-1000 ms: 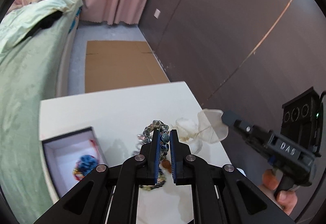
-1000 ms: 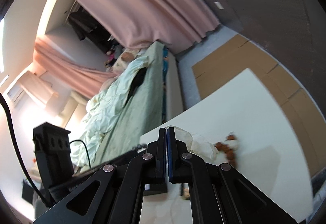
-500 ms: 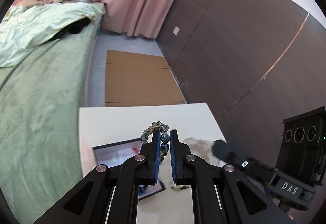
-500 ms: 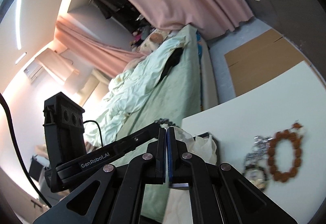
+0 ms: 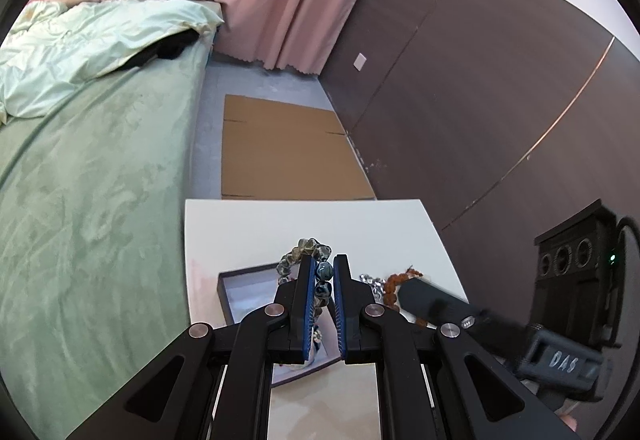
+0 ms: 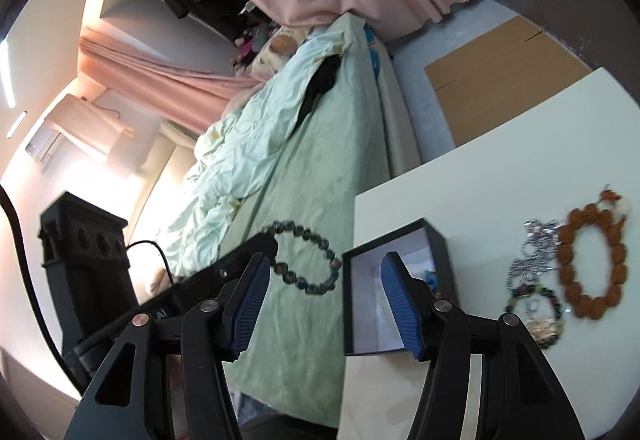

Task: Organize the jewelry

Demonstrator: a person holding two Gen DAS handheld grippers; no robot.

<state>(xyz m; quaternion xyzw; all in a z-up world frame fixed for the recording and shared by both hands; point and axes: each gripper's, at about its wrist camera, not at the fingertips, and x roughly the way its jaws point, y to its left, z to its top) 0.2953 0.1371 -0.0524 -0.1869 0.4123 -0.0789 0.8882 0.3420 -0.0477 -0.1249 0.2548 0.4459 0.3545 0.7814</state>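
My left gripper is shut on a dark blue-grey bead bracelet and holds it in the air above a black box with a white lining. In the right wrist view the bracelet hangs from the left gripper just left of the box. My right gripper is open and empty above the box. A brown bead bracelet, a silver chain and a multicoloured bracelet lie on the white table to the right.
A green bed runs along the table's left side. Flat cardboard lies on the floor beyond the table. A dark wood wall stands to the right. A blue item lies inside the box.
My left gripper has lifted the dark bracelet off the table and carried it over the box. My right gripper has opened and let go of the pale pouch it held.
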